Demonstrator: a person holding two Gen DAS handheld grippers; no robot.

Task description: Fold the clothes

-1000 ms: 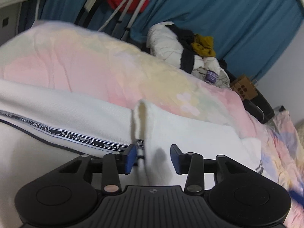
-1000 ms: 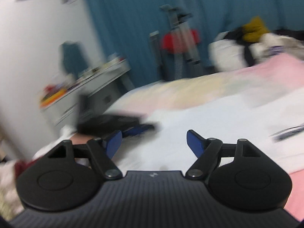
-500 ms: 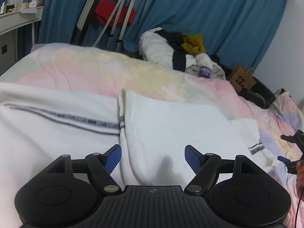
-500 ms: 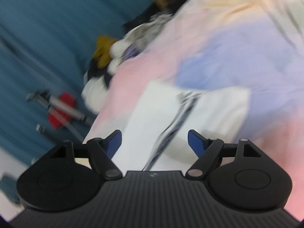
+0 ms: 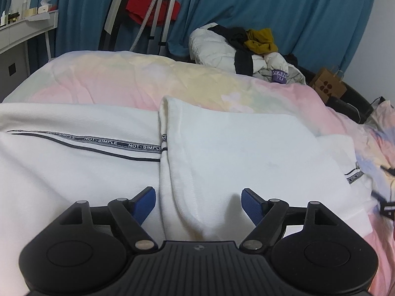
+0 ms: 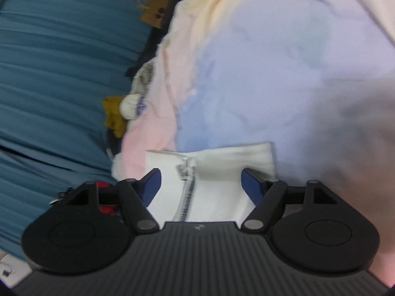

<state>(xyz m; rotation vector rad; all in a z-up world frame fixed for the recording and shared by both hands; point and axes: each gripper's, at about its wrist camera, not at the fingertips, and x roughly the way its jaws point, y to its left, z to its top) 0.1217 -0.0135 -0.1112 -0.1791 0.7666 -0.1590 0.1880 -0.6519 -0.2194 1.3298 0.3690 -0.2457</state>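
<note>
**A:** Where is the garment?

**B:** The white garment lies spread on the bed, one part folded over the rest, with a black band of lettering across the flat part. In the right wrist view a corner of it with a striped band lies at the edge of the pastel bedcover.

**A:** And the room around it?

**B:** The bedcover is pink, yellow and pale blue. Beyond it sits a pile of clothes, white, black and mustard. Blue curtains hang behind, with a tripod carrying something red, a white desk at the left and a brown paper bag at the right.

**A:** The grippers?

**B:** The left gripper has just been opening; its jaws stand wide, a ridge of the fold lies between them and the pads do not press it. The right gripper stands wide too, its jaws just closing a little, either side of the corner without clamping it.

**A:** Anything unclear?

**B:** The right wrist view is tilted and blurred, so the band's print is unreadable, and whether the fingers touch the cloth I cannot tell.
</note>
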